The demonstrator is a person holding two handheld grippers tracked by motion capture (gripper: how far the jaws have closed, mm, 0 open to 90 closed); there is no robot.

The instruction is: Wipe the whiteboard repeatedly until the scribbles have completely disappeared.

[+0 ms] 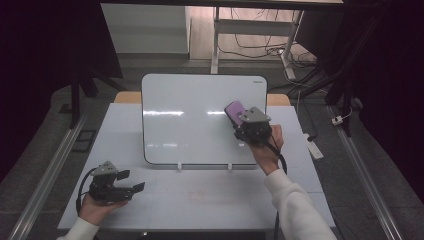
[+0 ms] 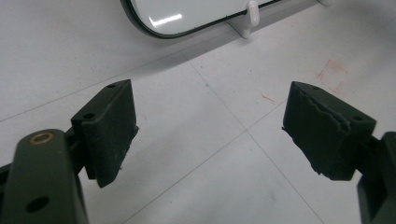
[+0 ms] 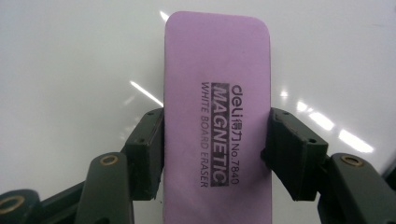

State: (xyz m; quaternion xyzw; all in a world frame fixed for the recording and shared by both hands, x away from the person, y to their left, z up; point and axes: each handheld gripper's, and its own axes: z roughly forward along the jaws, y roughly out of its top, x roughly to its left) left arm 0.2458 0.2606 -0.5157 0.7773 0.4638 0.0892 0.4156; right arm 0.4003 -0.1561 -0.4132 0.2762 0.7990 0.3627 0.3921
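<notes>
A whiteboard (image 1: 200,117) leans on two small white feet at the middle of the table. My right gripper (image 1: 239,120) is shut on a purple magnetic whiteboard eraser (image 1: 234,111) and holds it against the board's right part. In the right gripper view the eraser (image 3: 217,116) sits lengthwise between both pads (image 3: 149,154), its printed label facing the camera, with the white board (image 3: 70,70) behind it. My left gripper (image 1: 134,181) rests low at the table's front left, open, with nothing between its fingers (image 2: 112,126) and bare tabletop under them.
The white table (image 1: 200,200) has faint red marks (image 2: 331,77) near its middle front. One white foot (image 2: 250,16) of the whiteboard (image 2: 187,11) stands beyond the left gripper. Rails run on both sides; desk legs and cables lie on the floor behind.
</notes>
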